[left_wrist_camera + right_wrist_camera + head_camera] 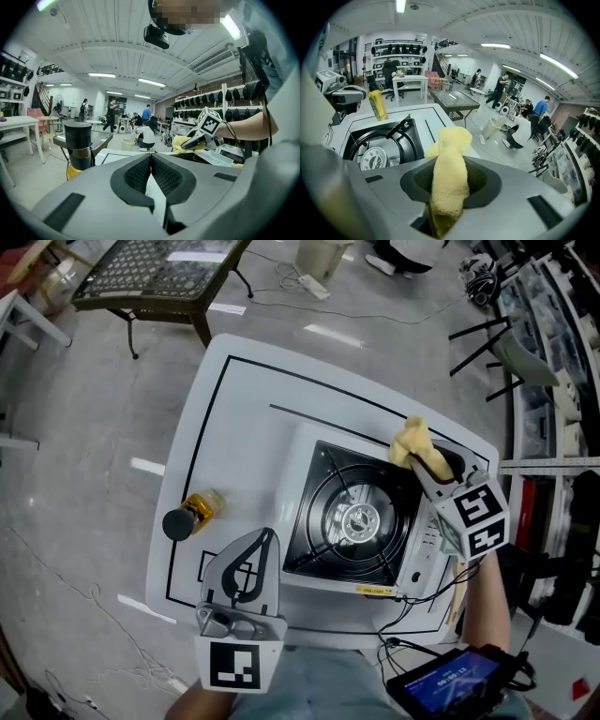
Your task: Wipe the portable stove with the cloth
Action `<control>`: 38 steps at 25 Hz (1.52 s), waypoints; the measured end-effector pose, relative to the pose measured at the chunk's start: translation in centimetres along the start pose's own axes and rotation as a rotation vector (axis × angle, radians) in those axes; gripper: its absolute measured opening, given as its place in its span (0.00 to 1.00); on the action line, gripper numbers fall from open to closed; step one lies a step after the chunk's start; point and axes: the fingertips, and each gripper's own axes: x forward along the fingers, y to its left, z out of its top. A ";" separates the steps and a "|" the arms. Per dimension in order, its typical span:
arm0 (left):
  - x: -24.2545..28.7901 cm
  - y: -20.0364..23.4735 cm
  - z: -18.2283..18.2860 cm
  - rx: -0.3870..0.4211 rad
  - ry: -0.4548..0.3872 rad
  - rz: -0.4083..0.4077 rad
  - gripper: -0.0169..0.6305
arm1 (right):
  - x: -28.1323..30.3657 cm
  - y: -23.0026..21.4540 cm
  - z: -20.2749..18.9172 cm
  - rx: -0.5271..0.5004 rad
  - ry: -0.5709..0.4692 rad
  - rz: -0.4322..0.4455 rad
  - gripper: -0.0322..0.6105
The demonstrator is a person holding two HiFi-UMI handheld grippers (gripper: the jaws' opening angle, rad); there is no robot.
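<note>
The portable stove (306, 452) has a white body and a black burner top, and it sits on the right half of the white table (246, 397). My right gripper (419, 454) is shut on a yellow cloth (411, 439) at the stove's far right corner. In the right gripper view the cloth (450, 161) fills the jaws, with the burner (375, 157) below to the left. My left gripper (270, 536) hovers shut and empty over the table's near edge, just left of the stove. The left gripper view shows its jaws (151, 159) meeting with nothing between them.
An amber bottle with a black cap (190, 513) stands on the table left of the stove. A lit screen (453, 681) and cables lie at the near right. A metal mesh table (157, 273) stands beyond, with shelving (553, 381) at the right.
</note>
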 end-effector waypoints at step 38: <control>-6.7 9.6 0.5 -0.056 -0.065 0.121 0.05 | 8.7 12.7 18.1 -0.411 0.031 0.221 0.26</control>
